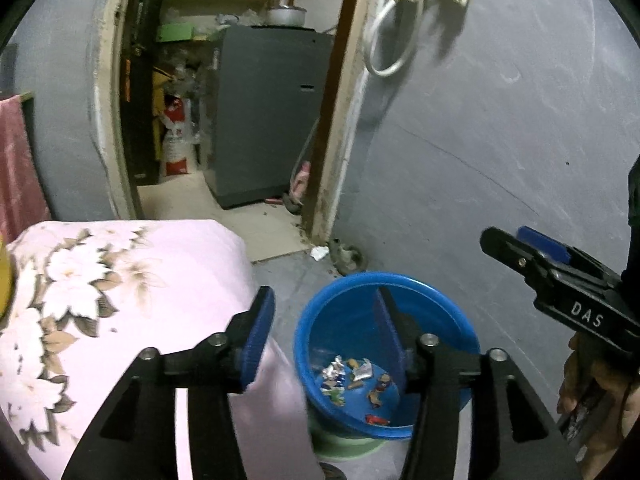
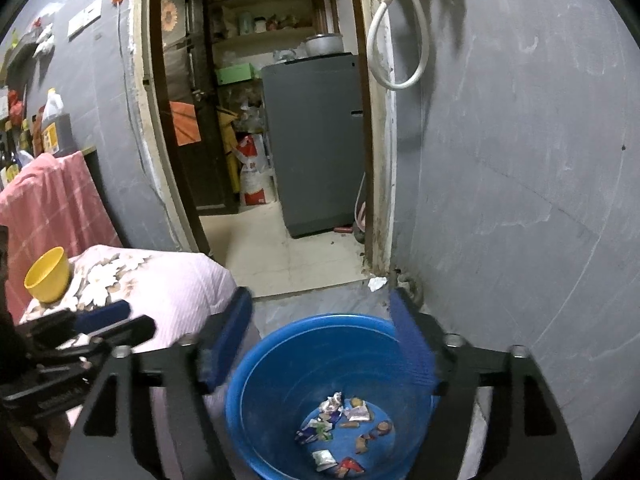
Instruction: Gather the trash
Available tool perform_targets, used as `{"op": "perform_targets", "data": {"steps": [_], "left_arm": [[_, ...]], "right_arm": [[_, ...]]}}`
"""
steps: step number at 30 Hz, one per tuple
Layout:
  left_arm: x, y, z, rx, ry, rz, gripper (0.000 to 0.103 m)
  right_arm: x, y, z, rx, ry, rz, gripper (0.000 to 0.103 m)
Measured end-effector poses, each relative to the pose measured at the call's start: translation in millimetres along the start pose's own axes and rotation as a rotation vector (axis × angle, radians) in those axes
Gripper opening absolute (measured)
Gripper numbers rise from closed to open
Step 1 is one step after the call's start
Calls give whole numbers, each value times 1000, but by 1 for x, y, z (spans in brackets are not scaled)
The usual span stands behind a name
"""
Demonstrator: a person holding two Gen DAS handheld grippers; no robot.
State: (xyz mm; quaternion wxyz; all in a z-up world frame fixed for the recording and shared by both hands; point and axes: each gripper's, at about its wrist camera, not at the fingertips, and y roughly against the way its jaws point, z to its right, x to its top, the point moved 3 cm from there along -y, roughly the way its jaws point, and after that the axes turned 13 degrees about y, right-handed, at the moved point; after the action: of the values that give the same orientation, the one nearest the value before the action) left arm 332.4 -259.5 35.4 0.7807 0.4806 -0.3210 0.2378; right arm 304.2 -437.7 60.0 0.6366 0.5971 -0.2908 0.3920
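Drop step, judged complete or nearly so. Both grippers hung over the blue tub [image 2: 332, 396] on the floor, beside the table under the floral cloth [image 1: 120, 280]. I read the left gripper [image 1: 324, 336] as released: its pads stood apart, nothing between them, one finger over the cloth edge and the other over the tub. The right gripper [image 2: 332, 344] was likewise spread wide and empty above the tub's rim. The trash, a scatter of crumpled wrappers [image 2: 340, 428], lay on the tub's bottom. One white scrap [image 2: 377, 282] sat on the floor by the door frame, well apart from the tub. My judgement: next move calls for finding remaining litter, likely that scrap, and reaching low with open jaws. The yellow cup [image 2: 47, 276] on the cloth looked no part of it.
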Motion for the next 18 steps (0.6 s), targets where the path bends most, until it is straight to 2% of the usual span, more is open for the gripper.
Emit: {"op": "perform_targets", "data": {"steps": [4,6,8,9,13,18], "left_arm": [[3,20,-14,15,23,41,64],[2,32,-21,26,24,62,72],[2,43,-27,31,24,83,79],[1,51,-31,35,26,99,83],[-3,75,-47,34,55,141,93],[-8,101,-58,42,80,167,96]], "right_arm": [[1,6,-10,-23,21,-9,88],[3,9,-15,-37,30,-11,90],[3,17,-18,-64,11,4,101],[2,23,-21,-71,-4,20,103],[0,42,-32,-70,-42,80,103],[-5,66,-59,-69,-8,139,103]]}}
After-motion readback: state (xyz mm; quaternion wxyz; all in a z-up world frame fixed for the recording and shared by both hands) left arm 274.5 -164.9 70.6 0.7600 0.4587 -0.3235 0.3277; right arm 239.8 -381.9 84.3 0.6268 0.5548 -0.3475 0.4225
